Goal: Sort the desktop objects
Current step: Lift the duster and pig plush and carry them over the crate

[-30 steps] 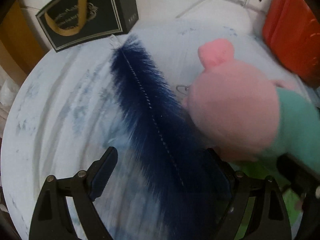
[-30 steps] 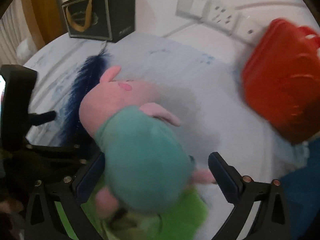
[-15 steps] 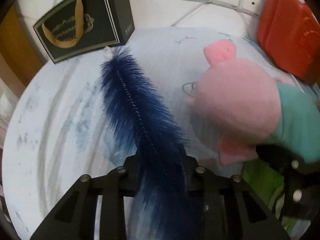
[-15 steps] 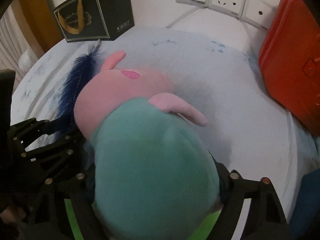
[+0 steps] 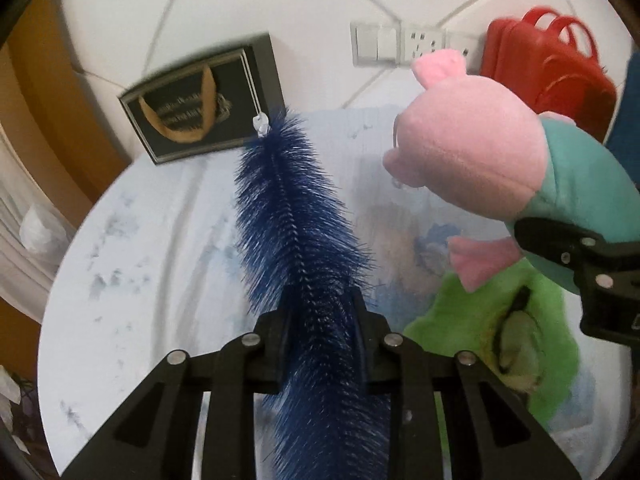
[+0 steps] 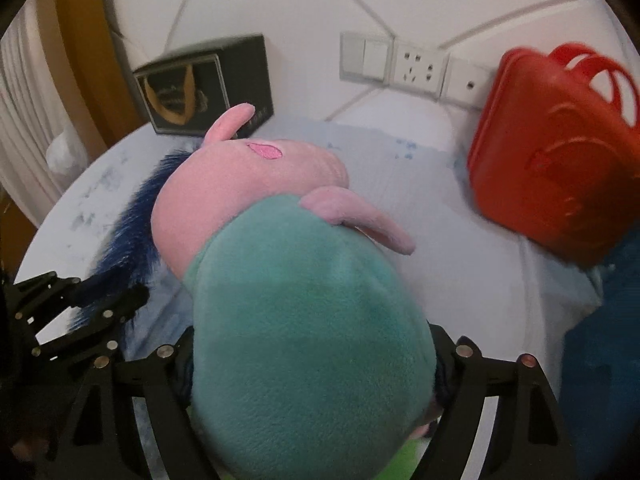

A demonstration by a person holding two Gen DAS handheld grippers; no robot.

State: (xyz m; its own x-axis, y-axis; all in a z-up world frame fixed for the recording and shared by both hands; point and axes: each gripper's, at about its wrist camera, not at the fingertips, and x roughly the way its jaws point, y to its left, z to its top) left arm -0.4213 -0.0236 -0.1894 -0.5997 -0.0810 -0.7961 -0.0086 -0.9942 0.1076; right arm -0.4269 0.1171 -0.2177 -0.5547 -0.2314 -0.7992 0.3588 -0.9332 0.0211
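My left gripper [image 5: 322, 312] is shut on a long dark blue bristle brush [image 5: 292, 216], held lifted above the round pale blue table [image 5: 140, 240]; its tip points toward the black box. My right gripper [image 6: 312, 356] is shut on the teal body of a pink pig plush toy [image 6: 288, 280], raised off the table. The plush [image 5: 472, 156] also shows at the right in the left wrist view, with the right gripper's finger [image 5: 560, 240] on it. The brush [image 6: 132, 236] shows left of the plush in the right wrist view.
A black gift box [image 5: 200, 108] stands at the table's back left. A red plastic basket [image 6: 552, 168] stands at the back right by wall sockets [image 6: 416, 68]. A green plush [image 5: 500, 328] lies on the table below the pig. Something dark blue [image 6: 600, 340] sits at the right.
The left gripper closed on the brush and lifted it off the table. The right gripper closed on the pig plush and raised it. Both moved up and back.
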